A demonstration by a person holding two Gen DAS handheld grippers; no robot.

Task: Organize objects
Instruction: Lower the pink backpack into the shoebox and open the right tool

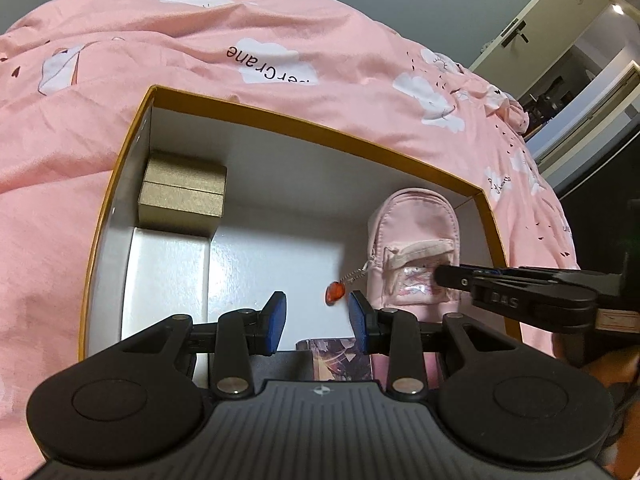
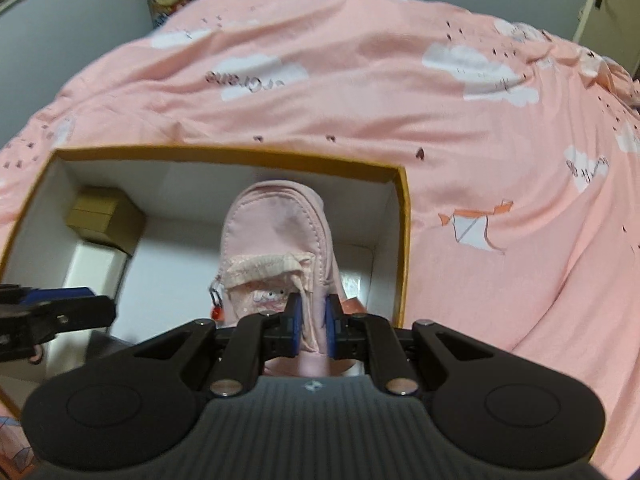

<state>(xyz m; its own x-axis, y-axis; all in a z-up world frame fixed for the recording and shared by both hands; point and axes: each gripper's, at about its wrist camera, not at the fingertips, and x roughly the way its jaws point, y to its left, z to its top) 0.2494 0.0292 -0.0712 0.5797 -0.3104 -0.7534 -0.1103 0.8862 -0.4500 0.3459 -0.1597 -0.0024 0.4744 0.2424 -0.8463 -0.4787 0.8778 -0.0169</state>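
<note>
In the lower middle of the right wrist view, the right gripper (image 2: 311, 326) pinches the lower part of the small pink backpack (image 2: 276, 232) between its blue pads (image 2: 293, 322). The backpack stands inside the open cardboard box (image 2: 404, 240), near the box's right wall. In the lower middle of the left wrist view, the left gripper (image 1: 316, 320) has its fingers spread apart and holds nothing. Just under it lies a patterned item (image 1: 340, 360) on the box floor. A red charm (image 1: 334, 293) hangs on a small chain from the backpack's zipper, between the left fingertips in the frame. Farther, in the box's far left corner, a gold box (image 1: 182, 192) sits on a white block (image 1: 168, 276). Behind the box, the pink bedspread (image 1: 280, 40) with white clouds fills the upper part of both views.
</note>
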